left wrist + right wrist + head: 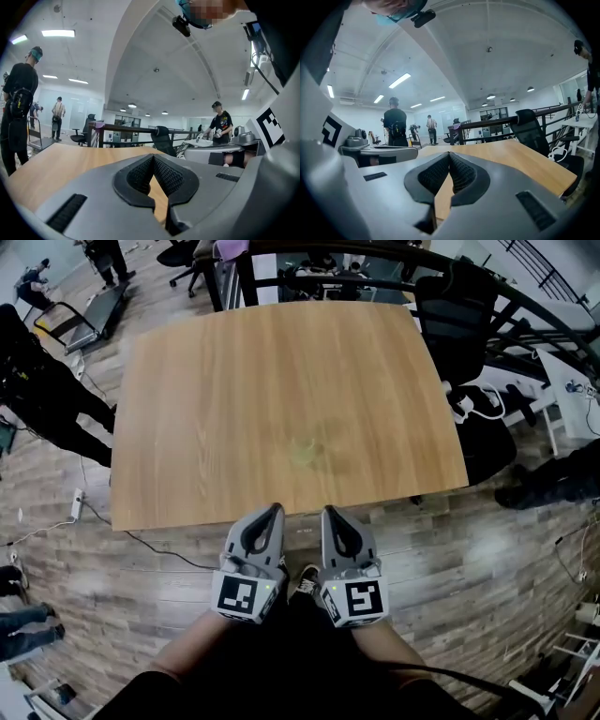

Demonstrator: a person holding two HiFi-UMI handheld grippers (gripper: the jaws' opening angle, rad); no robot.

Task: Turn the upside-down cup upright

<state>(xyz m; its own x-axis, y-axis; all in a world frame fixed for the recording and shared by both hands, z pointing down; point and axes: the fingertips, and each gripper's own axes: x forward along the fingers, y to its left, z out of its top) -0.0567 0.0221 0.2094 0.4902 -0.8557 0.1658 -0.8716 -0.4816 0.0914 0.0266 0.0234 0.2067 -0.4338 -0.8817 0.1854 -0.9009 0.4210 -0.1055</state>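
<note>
No cup shows in any view. The wooden table [281,381] fills the middle of the head view, with a faint pale smudge [305,451] on its top. My left gripper [275,509] and right gripper [331,512] are side by side just short of the table's near edge, both pointing toward it. In the left gripper view the left gripper [153,157] has its jaws shut, tips meeting with nothing between them. The right gripper [449,154] in its own view is likewise shut and holds nothing. The tabletop [501,154] stretches ahead of both.
A black office chair [459,310] stands at the table's far right corner, with white cables and a power strip [473,404] on the floor beside it. A person in black [37,390] stands left of the table. A dark railing [309,249] runs behind it.
</note>
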